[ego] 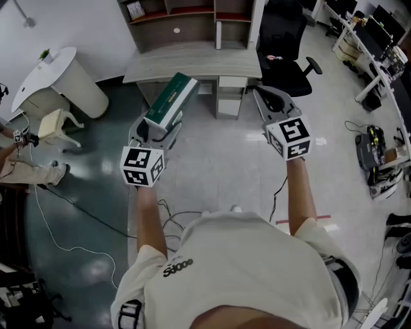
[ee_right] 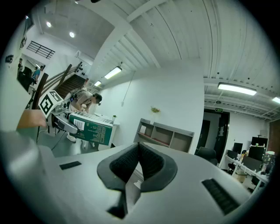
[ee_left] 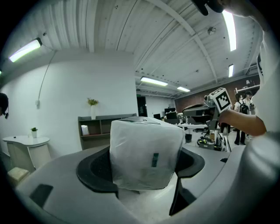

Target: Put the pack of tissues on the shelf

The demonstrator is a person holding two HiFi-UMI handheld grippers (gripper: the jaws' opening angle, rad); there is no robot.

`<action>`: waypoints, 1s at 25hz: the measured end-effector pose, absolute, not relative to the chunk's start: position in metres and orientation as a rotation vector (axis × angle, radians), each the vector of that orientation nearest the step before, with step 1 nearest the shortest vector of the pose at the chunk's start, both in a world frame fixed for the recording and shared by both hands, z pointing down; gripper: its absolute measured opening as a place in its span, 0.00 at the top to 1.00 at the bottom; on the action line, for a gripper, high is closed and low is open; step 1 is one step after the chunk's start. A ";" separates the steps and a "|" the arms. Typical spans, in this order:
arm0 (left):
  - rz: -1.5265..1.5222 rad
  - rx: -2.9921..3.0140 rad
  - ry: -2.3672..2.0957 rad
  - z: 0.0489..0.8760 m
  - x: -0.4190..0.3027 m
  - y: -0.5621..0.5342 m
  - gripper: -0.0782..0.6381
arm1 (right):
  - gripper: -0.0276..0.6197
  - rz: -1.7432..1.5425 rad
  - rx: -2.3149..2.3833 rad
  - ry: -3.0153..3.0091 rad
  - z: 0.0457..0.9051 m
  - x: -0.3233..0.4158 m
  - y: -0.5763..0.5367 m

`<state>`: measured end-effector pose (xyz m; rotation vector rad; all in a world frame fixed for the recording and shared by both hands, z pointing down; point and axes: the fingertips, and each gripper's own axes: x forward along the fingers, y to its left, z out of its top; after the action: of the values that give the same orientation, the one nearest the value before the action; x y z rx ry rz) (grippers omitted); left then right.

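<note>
The pack of tissues (ego: 170, 98) is a long green and white block, and my left gripper (ego: 157, 128) is shut on its near end, holding it tilted up over the floor. In the left gripper view its white wrapped end (ee_left: 146, 153) fills the space between the jaws. My right gripper (ego: 264, 96) is level with it to the right, shut with nothing in it; its pads (ee_right: 148, 162) meet. The wooden shelf (ego: 186, 19) stands ahead against the wall, behind a grey desk (ego: 192, 63). The right gripper view shows the pack (ee_right: 89, 127) at left and the shelf (ee_right: 168, 135) beyond.
A black office chair (ego: 286, 58) stands right of the desk. At the left are a white round table (ego: 58, 77) and a small cream stool (ego: 56, 125). Cables (ego: 70, 212) trail on the floor. Desks with gear (ego: 379, 148) line the right side.
</note>
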<state>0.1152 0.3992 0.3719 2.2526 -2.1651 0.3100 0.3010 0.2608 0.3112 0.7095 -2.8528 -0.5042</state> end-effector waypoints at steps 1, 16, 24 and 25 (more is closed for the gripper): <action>0.309 2.252 -2.166 0.373 0.114 0.402 0.36 | 0.95 -0.506 0.711 -2.851 0.311 0.300 0.263; 0.257 2.244 -2.165 0.385 0.052 0.427 0.36 | 0.95 -0.376 0.815 -2.896 0.318 0.258 0.294; 0.251 2.266 -2.151 0.391 0.035 0.394 0.36 | 0.95 -0.376 0.867 -2.851 0.325 0.245 0.261; 0.258 2.266 -2.151 0.394 0.032 0.387 0.36 | 0.95 -0.375 0.867 -2.850 0.327 0.241 0.253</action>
<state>0.0323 0.3873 0.3939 2.2656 -2.1510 0.2581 0.2410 0.2531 0.3270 0.8665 -2.8500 -0.3751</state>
